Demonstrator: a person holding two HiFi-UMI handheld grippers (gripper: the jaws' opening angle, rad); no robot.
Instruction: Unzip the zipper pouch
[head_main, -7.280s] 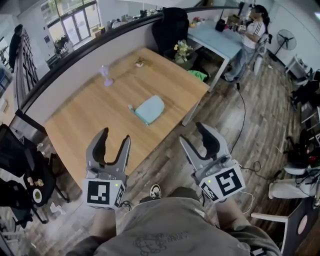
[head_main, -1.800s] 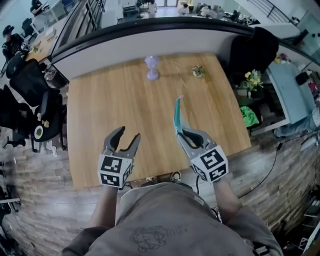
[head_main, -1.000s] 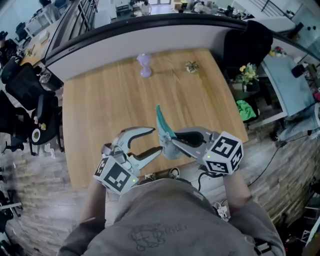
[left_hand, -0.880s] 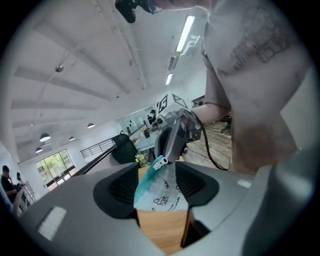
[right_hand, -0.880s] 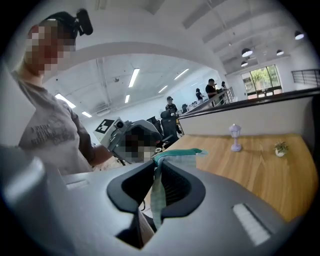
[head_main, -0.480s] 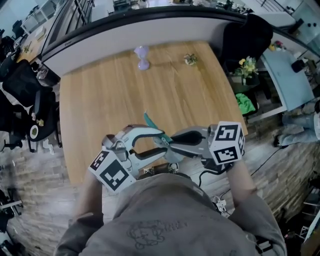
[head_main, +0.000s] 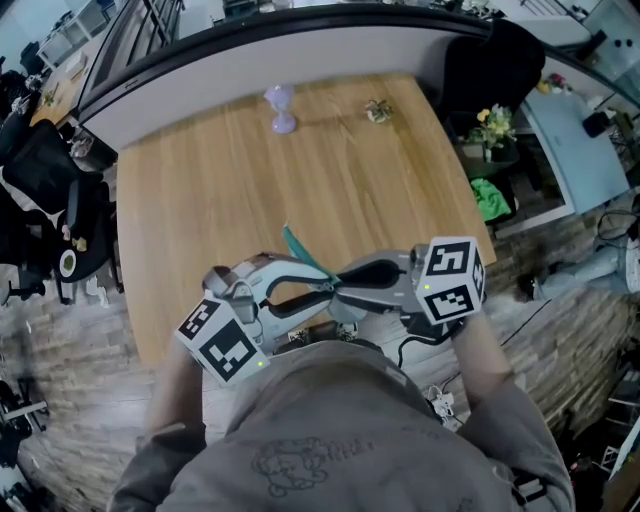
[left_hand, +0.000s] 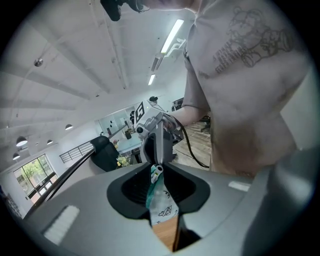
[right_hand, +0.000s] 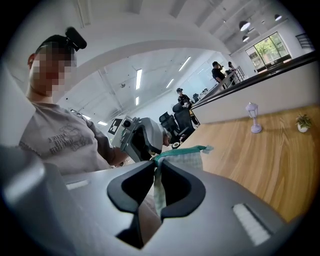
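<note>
The teal zipper pouch (head_main: 297, 251) hangs in the air over the near edge of the wooden table (head_main: 200, 190), between my two grippers, which face each other. My right gripper (head_main: 342, 285) comes from the right and is shut on the pouch's cloth (right_hand: 182, 161) just under the green zipper edge (right_hand: 177, 150). My left gripper (head_main: 322, 290) comes from the left; its jaws are closing. In the left gripper view the pale zipper pull (left_hand: 156, 171) sits pinched between the jaw tips, with the pouch (left_hand: 161, 207) hanging below. The left gripper (left_hand: 159, 168) looks straight at the right one (left_hand: 157, 132).
At the table's far edge stand a small lavender lamp (head_main: 281, 108) and a tiny potted plant (head_main: 378, 110). A curved partition (head_main: 300, 45) backs the table. Black office chairs (head_main: 45, 165) stand at the left; flowers (head_main: 490, 125) and a green cloth (head_main: 495, 198) are at the right.
Both grippers have drawn together near my body, with the pouch carried off the table by the right one. The left jaws, wide a second ago, have narrowed onto the pouch's zipper end.
</note>
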